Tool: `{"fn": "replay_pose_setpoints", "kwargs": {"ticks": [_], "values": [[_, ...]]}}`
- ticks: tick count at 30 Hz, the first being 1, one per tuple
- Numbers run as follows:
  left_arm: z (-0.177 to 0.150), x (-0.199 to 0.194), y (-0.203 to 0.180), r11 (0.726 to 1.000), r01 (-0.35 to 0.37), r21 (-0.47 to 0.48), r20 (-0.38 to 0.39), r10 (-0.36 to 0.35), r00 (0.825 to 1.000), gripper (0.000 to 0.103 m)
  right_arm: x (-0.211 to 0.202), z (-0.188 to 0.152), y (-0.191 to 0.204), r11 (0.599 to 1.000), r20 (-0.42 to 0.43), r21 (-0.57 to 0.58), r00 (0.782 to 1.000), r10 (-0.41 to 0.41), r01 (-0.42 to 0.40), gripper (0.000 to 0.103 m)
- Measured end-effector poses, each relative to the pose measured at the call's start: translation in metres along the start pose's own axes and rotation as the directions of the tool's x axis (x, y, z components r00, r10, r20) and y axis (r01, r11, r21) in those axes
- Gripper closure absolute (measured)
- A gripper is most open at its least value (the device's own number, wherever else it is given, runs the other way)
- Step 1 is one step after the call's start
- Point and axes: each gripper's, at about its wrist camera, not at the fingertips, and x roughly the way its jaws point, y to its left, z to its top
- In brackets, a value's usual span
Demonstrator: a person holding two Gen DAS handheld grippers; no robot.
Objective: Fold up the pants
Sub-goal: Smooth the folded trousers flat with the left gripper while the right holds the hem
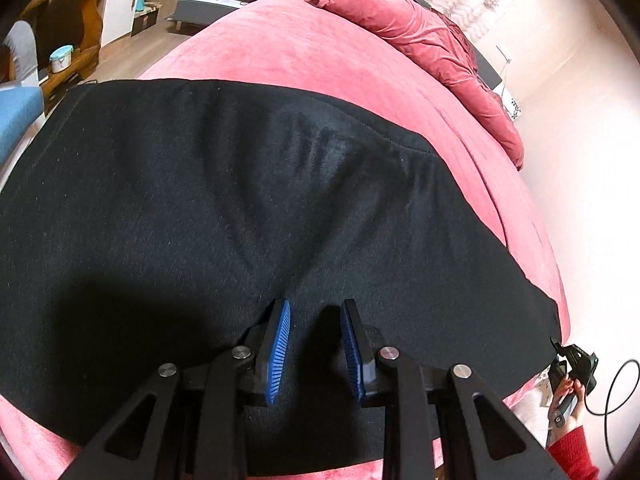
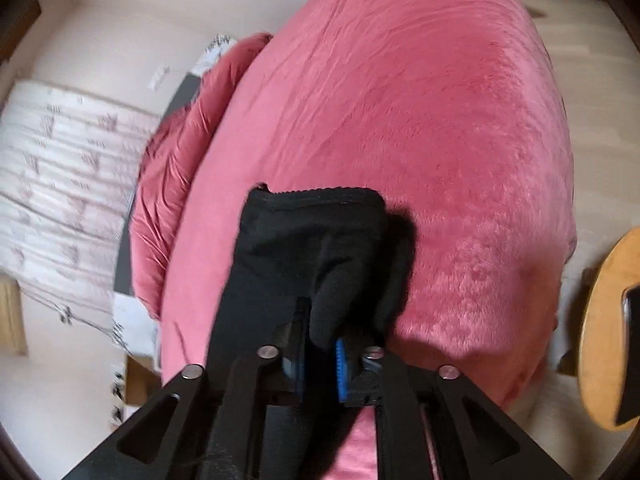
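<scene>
blk pants (image 1: 200,200), pink bedspread (image 1: 304,52), blue pads (image 1: 280,344)

Left gripper (image 1: 315,312): pitched down, blue-ribbed fingers (image 1: 280,344) parted by a narrow gap, nothing visibly pinched between them (black cloth lies under and around the tips).

Right gripper (image 2: 320,320): angled down less steeply, fingers (image 2: 341,368) drawn close and clamped on a bunched fold of the pants (image 2: 312,240), which drapes over and hides both tips.

Person's hand (image 1: 570,390): seen from the left wrist at the lower right edge, wrapped round a black handle; red sleeve (image 1: 570,456) below it.
</scene>
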Motion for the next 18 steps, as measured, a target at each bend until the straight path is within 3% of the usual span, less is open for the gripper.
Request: {"fn": "replay_pose_setpoints", "kwargs": {"ticks": [4, 6, 9, 12, 16, 18], "values": [[0.005, 0.009, -0.001, 1.0, -0.007, 0.006, 0.011, 0.007, 1.0, 0.077, -0.015, -0.005, -0.004, 0.999, 0.057, 0.017, 0.997, 0.042, -0.043, 0.057], [0.003, 0.01, -0.003, 1.0, -0.018, 0.025, 0.021, 0.018, 1.0, 0.075, -0.029, -0.011, -0.008, 1.0, 0.092, 0.014, 0.996, -0.002, 0.001, 0.047], [-0.001, 0.012, -0.017, 0.994, -0.062, 0.094, 0.031, 0.06, 0.998, 0.069, -0.035, -0.015, -0.013, 0.999, 0.071, -0.027, 0.997, -0.044, 0.046, 0.047], [-0.004, 0.013, -0.04, 0.978, -0.089, 0.191, 0.031, 0.085, 0.996, 0.042, -0.031, -0.018, -0.005, 0.995, 0.057, -0.081, 0.997, -0.058, 0.063, 0.047], [-0.007, 0.022, -0.076, 0.955, 0.01, 0.296, -0.007, -0.008, 1.0, 0.042, -0.012, -0.016, -0.003, 0.994, 0.03, -0.092, 0.998, -0.053, 0.056, 0.047], [-0.006, 0.029, -0.089, 0.945, 0.023, 0.327, -0.019, -0.018, 1.0, 0.042, 0.0, -0.014, 0.0, 0.995, 0.03, -0.085, 0.998, -0.054, 0.056, 0.047]]}}
